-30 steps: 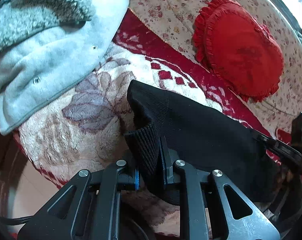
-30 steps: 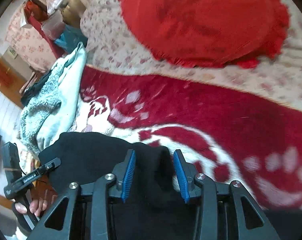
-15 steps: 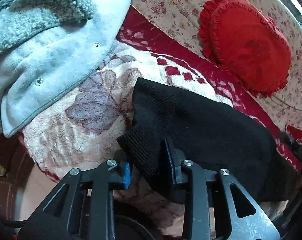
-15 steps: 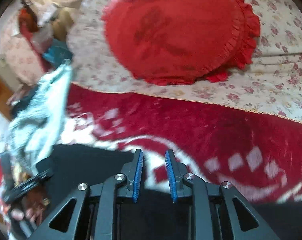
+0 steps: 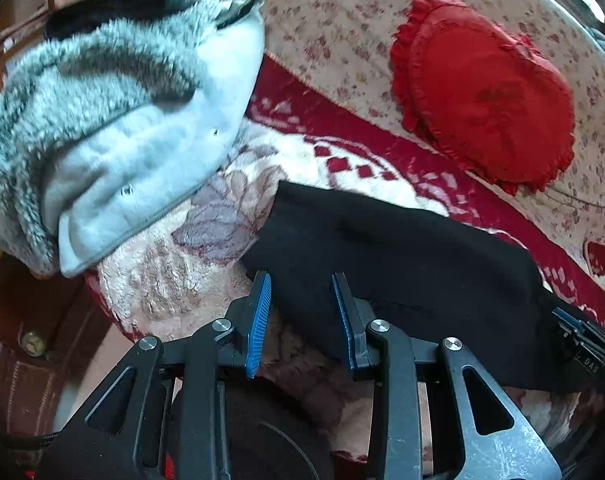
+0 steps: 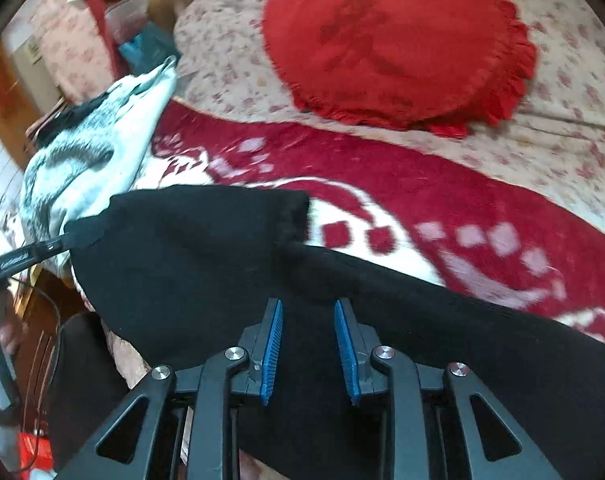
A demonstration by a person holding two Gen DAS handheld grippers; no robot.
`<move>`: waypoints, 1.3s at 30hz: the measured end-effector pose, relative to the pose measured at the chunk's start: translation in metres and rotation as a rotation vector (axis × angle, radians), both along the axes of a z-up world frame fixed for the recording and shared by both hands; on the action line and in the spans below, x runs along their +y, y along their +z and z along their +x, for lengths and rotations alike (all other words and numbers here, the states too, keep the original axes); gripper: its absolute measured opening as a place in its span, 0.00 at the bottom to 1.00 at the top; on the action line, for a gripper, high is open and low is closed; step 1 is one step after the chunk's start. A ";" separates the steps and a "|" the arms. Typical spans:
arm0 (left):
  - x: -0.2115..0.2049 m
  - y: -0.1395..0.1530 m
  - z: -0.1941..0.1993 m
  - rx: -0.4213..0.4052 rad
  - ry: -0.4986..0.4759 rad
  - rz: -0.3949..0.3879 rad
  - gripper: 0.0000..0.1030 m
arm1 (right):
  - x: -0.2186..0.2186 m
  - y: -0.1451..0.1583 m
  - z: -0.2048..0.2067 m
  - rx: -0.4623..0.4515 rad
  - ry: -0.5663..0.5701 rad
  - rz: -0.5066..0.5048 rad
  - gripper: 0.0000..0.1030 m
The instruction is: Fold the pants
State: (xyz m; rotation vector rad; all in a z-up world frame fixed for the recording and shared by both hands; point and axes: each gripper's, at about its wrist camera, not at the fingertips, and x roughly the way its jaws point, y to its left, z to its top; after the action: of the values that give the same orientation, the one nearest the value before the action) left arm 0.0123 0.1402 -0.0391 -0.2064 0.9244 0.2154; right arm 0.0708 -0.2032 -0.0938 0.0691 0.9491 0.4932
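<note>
- Two hand-held grippers hang over a bed with a red-and-white blanket (image 5: 342, 152); no box, basket or other container can be made out.
- black pants (image 5: 402, 256) lie folded across the blanket near its front edge.
- left hand-held gripper (image 5: 302, 304): jaws have just been opening, blue pads apart; the pants' edge lies between them, unpressed.
- right hand-held gripper (image 6: 308, 332): jaws have just been opening, apart above the black fabric, clamping nothing.
- grey fleece jacket (image 5: 114, 120) is heaped beside the pants; a red heart cushion (image 6: 394, 40) rests on the floral sheet (image 6: 562, 136).
</note>
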 end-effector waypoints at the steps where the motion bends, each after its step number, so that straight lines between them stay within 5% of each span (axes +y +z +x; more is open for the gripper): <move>1: -0.004 0.003 -0.001 -0.007 -0.007 0.003 0.36 | -0.007 0.002 -0.003 -0.004 -0.013 -0.008 0.26; 4: -0.019 0.012 -0.006 -0.040 -0.029 0.005 0.48 | -0.030 0.005 -0.020 -0.006 -0.041 0.003 0.27; 11: -0.072 0.014 0.006 -0.042 -0.142 -0.008 0.48 | -0.079 -0.005 -0.056 0.007 -0.109 -0.055 0.30; 14: -0.104 0.007 0.015 -0.016 -0.218 -0.032 0.48 | -0.109 -0.007 -0.069 0.028 -0.138 0.028 0.30; 19: -0.180 -0.006 0.039 0.038 -0.407 -0.063 0.48 | -0.158 -0.003 -0.093 0.066 -0.297 -0.009 0.32; 26: -0.301 -0.016 0.065 0.118 -0.706 -0.116 0.48 | -0.229 0.002 -0.121 0.098 -0.522 0.068 0.43; 32: -0.399 -0.017 0.076 0.171 -0.962 -0.098 0.48 | -0.240 -0.014 -0.114 0.148 -0.522 0.168 0.45; 39: -0.461 -0.033 0.084 0.196 -1.110 -0.013 0.48 | -0.241 -0.025 -0.106 0.156 -0.500 0.226 0.46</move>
State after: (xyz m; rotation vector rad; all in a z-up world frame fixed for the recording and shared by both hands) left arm 0.0963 -0.3210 -0.0716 0.3358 1.1114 -0.8084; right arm -0.0355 -0.4437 -0.1187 0.5423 0.9827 0.1297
